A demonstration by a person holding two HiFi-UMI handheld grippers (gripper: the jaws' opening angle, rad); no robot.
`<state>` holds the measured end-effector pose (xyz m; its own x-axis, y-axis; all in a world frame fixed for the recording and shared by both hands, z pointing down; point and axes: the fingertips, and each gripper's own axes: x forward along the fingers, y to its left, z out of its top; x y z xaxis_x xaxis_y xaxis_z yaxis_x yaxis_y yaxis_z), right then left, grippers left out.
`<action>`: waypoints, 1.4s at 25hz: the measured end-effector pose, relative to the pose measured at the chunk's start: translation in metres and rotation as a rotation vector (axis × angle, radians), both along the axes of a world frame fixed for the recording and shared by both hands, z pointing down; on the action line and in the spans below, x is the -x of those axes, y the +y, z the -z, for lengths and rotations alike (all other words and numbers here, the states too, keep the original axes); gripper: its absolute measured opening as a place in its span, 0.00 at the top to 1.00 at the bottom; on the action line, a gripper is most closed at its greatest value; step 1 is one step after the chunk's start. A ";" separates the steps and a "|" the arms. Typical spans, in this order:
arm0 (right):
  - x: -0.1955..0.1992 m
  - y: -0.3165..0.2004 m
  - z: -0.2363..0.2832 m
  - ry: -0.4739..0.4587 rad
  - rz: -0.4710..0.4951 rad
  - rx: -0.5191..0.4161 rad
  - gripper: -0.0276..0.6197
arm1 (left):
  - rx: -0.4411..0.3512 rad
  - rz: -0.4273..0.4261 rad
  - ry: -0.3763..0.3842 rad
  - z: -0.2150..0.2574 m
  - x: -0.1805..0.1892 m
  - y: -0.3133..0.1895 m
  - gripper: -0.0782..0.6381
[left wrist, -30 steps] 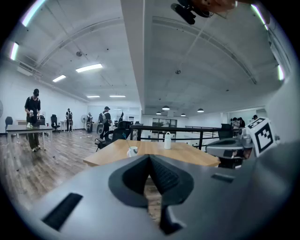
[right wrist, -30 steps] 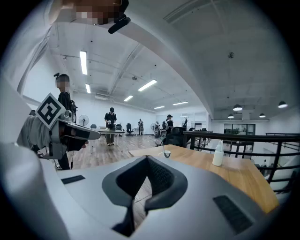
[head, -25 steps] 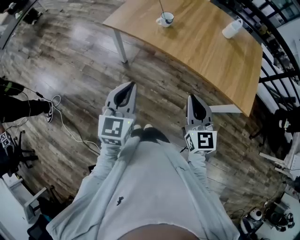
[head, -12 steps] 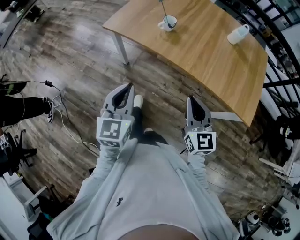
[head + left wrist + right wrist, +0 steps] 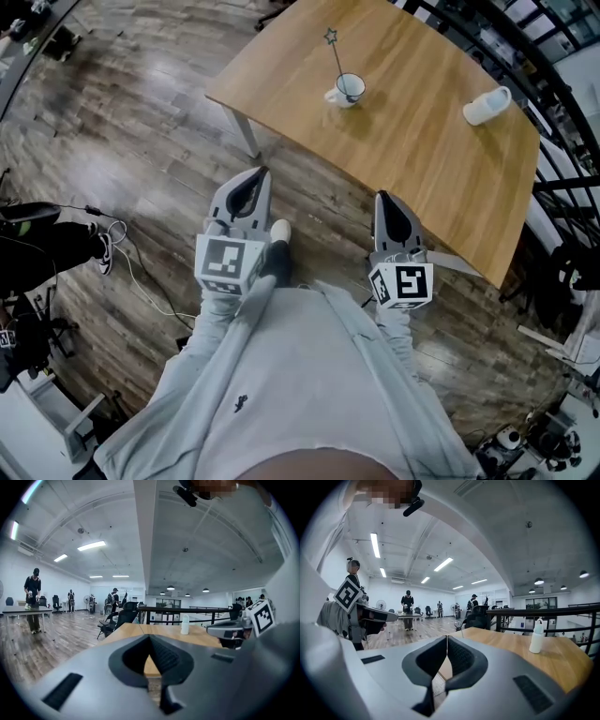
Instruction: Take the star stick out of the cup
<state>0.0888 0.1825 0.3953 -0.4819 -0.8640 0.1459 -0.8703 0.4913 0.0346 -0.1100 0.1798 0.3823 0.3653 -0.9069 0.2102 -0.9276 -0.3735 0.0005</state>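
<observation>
The cup (image 5: 349, 90) holding the star stick (image 5: 335, 52) has come closer, but the left tongs (image 5: 260, 175) and right tongs (image 5: 382, 197), clenched empty, are well short of it.

The cup (image 5: 349, 89) stands on the table (image 5: 422, 169) toward its far left side, with the star stick (image 5: 335, 52) in it, leaning left. A second container (image 5: 487, 106) sits to its right, well apart. The left gripper (image 5: 261, 172) and right gripper (image 5: 382, 198) hang side by side before the table's near edge.
</observation>
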 end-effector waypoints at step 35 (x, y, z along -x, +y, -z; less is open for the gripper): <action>0.006 -0.220 -0.007 -0.003 -0.081 0.045 0.93 | 0.056 -0.117 0.015 -0.015 0.000 -0.233 0.86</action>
<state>0.0825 -0.0372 0.4019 -0.4111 -0.8928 0.1843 -0.9074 0.4201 0.0111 -0.1101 -0.0530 0.3974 0.4715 -0.8449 0.2527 -0.8774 -0.4782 0.0383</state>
